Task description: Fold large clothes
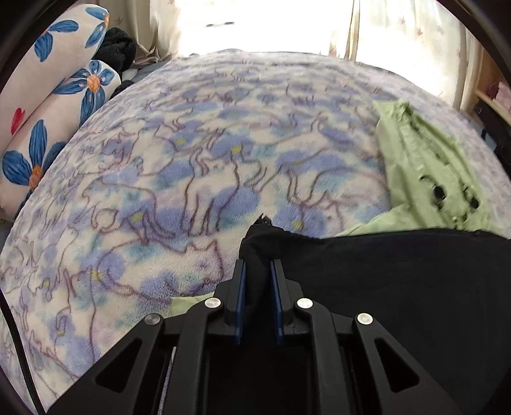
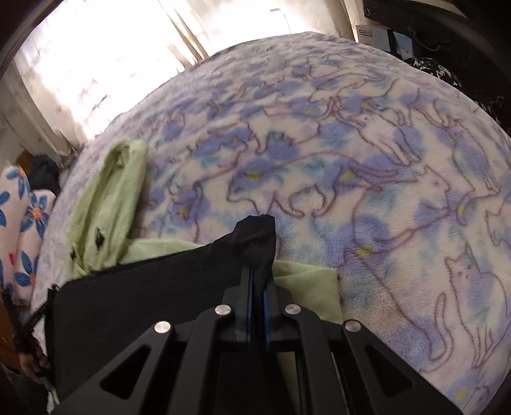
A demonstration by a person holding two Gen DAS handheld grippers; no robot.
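Note:
A large black garment (image 1: 399, 271) is stretched between both grippers above a bed. My left gripper (image 1: 258, 265) is shut on its left corner, a bunched tip poking out past the fingertips. My right gripper (image 2: 258, 271) is shut on the other corner of the black garment (image 2: 159, 287), which also pokes out past its fingertips. A light green garment (image 1: 431, 166) with small dark spots lies on the bed beyond and under the black one; it also shows in the right wrist view (image 2: 108, 198).
The bed is covered by a fleece blanket (image 1: 191, 166) with blue flowers and cat outlines. Floral pillows (image 1: 48, 105) and a dark cloth (image 1: 118, 48) lie at the head. Curtains (image 2: 95, 64) and a bright window stand behind. Shelving (image 2: 415, 28) stands at the far right.

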